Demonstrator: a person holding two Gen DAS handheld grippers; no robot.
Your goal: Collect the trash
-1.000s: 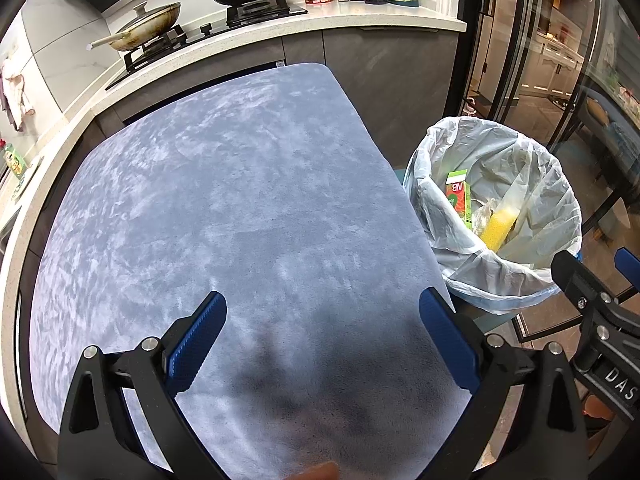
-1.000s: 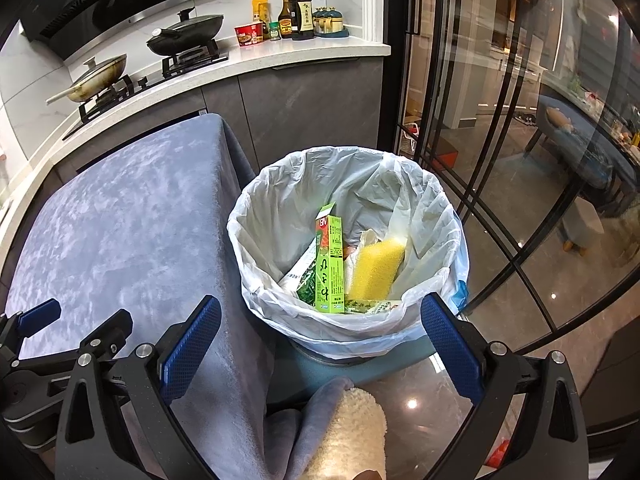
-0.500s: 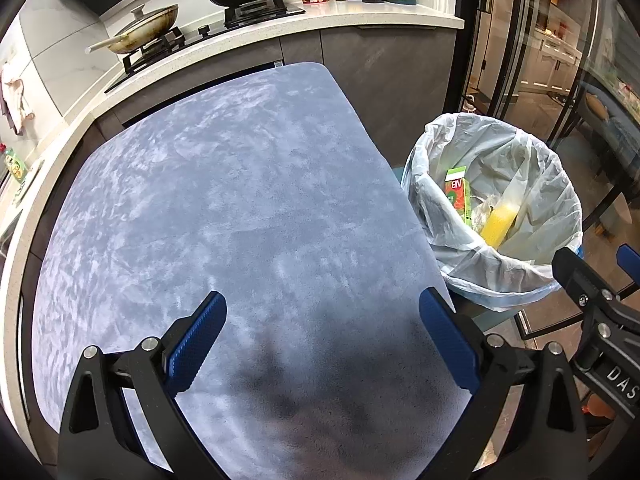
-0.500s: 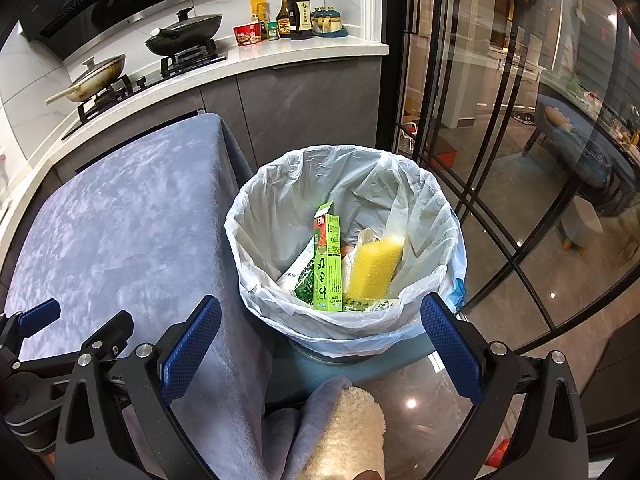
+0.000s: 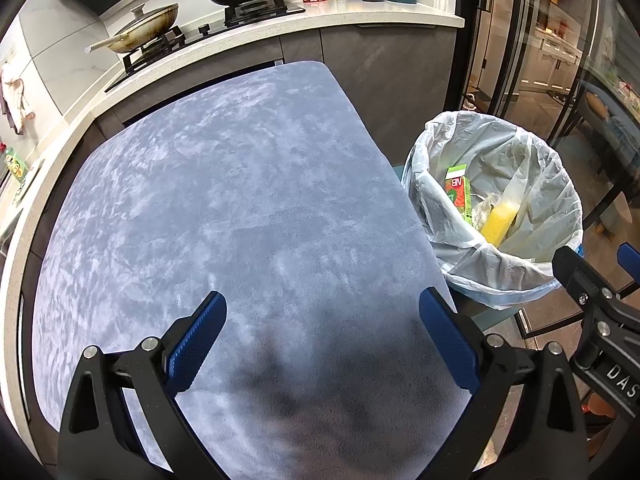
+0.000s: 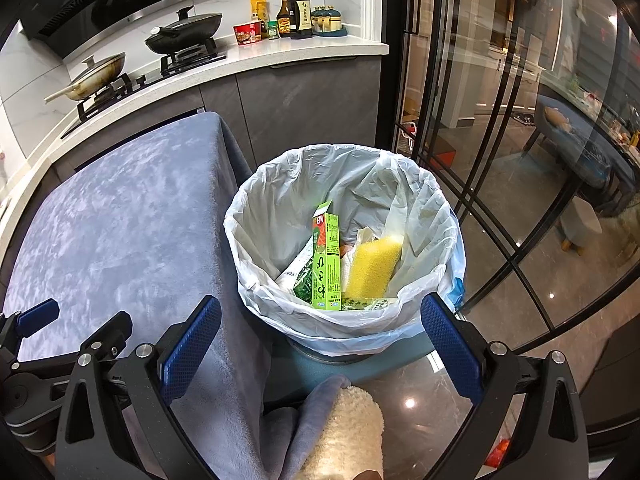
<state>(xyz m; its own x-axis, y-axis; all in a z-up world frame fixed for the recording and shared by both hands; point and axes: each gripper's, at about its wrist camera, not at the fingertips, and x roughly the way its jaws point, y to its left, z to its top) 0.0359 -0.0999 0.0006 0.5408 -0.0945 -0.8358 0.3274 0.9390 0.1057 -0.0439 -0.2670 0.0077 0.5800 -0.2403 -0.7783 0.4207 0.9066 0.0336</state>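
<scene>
Trash sits in the lined bin (image 6: 436, 216); both grippers released and empty.

Trash inspected from my right wrist view: 1 green carton (image 6: 328, 260) standing on end, 1 yellow sponge (image 6: 374, 266) leaning beside it, wrappers beneath, all inside the white liner. I judge the bin stands just beside the cloth-covered counter (image 5: 224, 208) for a short drop. My left gripper (image 5: 322, 340) hovers over bare cloth, jaws spread, nothing between. My right gripper (image 6: 320, 350) hangs near the bin rim, likewise spread. I see no trash on the cloth; collection appears complete.
</scene>
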